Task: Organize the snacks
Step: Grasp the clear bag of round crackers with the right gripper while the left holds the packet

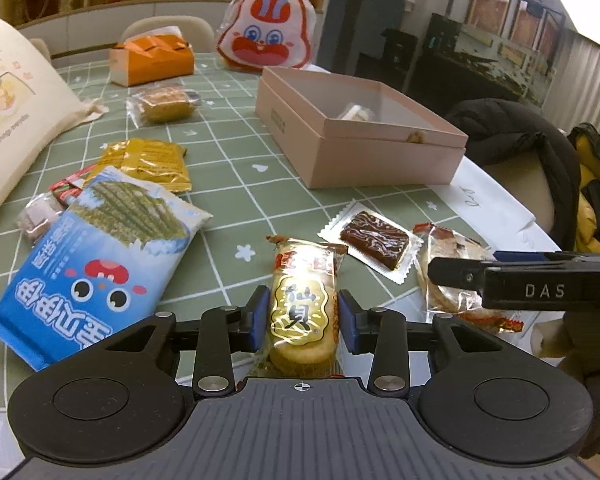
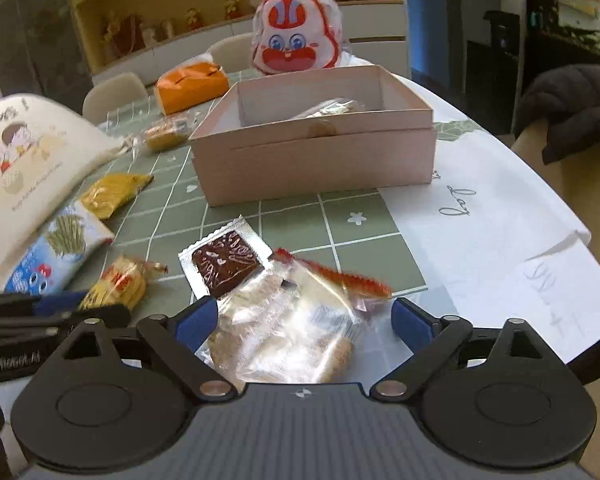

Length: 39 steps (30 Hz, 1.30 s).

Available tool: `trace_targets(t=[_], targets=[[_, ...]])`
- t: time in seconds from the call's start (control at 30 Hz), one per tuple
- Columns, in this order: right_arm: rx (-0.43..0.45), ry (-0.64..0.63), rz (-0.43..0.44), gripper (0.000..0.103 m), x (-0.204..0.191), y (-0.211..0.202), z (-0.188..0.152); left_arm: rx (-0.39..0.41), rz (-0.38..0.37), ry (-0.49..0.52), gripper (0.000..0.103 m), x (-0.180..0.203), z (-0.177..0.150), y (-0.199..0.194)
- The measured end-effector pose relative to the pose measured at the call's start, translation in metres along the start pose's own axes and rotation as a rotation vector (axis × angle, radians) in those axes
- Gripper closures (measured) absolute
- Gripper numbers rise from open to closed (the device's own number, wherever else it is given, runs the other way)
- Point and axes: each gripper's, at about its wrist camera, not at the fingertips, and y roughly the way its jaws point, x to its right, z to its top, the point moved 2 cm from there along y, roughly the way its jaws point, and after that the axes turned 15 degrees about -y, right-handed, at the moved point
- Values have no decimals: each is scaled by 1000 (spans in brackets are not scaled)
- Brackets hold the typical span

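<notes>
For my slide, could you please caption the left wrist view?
Left gripper straddles a rice cracker pack near the pink box.

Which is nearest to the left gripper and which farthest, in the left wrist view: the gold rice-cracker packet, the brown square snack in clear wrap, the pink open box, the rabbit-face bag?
1. Gold rice-cracker packet: between the left gripper fingers.
2. Brown square snack in clear wrap: just ahead, to the right.
3. Pink open box: mid-table, right of centre.
4. Rabbit-face bag: far edge, behind the box.
</notes>
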Motion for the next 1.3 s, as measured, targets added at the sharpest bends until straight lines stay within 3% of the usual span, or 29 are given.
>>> trace_targets(t=[0.23, 0.4, 0.57, 0.8, 0.87, 0.93, 1.13, 1.3], targets=[[-4, -18, 8, 7, 2, -4, -2, 32, 3, 6, 61, 0, -5, -1], [34, -123, 66, 7, -4, -23, -7, 39, -13, -10, 61, -3, -6, -2], [-17, -203, 117, 7, -6, -30, -14, 17, -43, -66, 61, -8, -3, -2], [-51, -249, -11, 7, 14, -36, -23, 3, -60, -69, 61, -8, -3, -4], [-47, -244, -68, 7, 21, -39, -22, 6, -53, -59, 61, -6, -4, -4], [-32, -214, -70, 7, 27, -42, -20, 11, -46, -50, 61, -5, -5, -3], [9, -107, 77, 7, 18, -40, -4, 17, -39, -45, 61, -4, -6, -3], [-92, -19, -9, 7, 3, 3, 14, 21, -30, -44, 61, -3, -6, -4]])
